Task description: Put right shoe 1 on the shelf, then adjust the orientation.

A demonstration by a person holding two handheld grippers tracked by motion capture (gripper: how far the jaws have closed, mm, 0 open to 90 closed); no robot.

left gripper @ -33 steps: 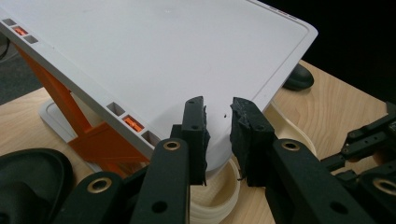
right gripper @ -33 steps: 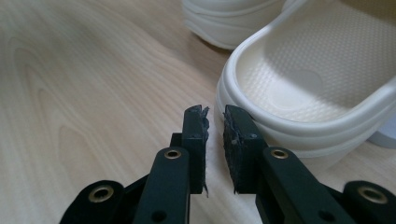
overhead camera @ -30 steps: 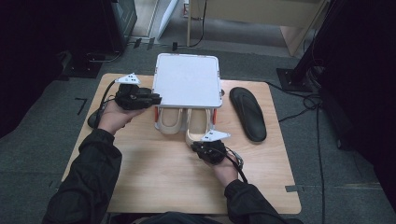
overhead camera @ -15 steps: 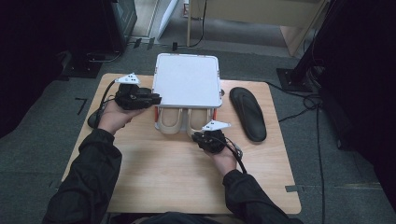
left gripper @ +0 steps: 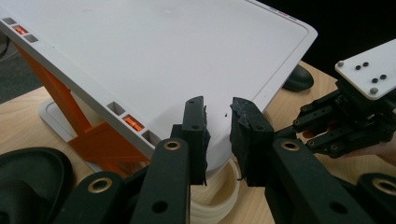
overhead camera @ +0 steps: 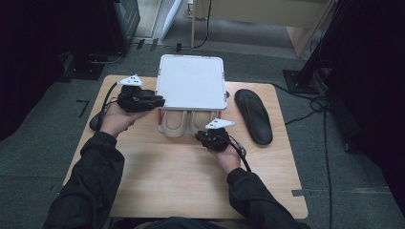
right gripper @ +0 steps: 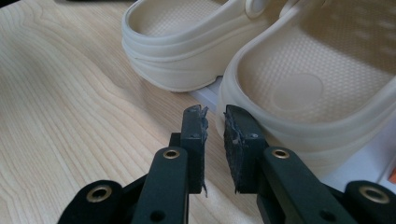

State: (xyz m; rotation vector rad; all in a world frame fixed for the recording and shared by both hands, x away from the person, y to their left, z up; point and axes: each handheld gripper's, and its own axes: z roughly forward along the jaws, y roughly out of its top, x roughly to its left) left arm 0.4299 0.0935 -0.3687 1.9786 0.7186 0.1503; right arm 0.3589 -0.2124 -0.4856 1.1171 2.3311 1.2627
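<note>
**Two grippers close in on a pair of cream clogs under a white rack**

Two cream clogs sit side by side on the bottom level of a white rack [overhead camera: 191,81] at the far middle of a wooden table [overhead camera: 157,181], their heels poking out from under the rack's flat top toward the near edge. The left clog [overhead camera: 173,123] and the right clog [overhead camera: 203,120] touch along their inner sides. The right gripper [overhead camera: 206,136], held in the person's right hand [overhead camera: 228,157], hovers just in front of the right clog's heel; in the right gripper view its jaws stand a narrow gap apart with nothing between them, just beside the heel rim. The left gripper [overhead camera: 160,101], held in the left hand [overhead camera: 114,119], sits at the left near corner of the rack's top. In the left gripper view its jaws are slightly apart and empty, over the corner of the white top, with the rack's orange brace [left gripper: 70,112] to the left. One black sandal [overhead camera: 253,114] lies on the table to the right of the rack, well apart from the clogs.
</note>
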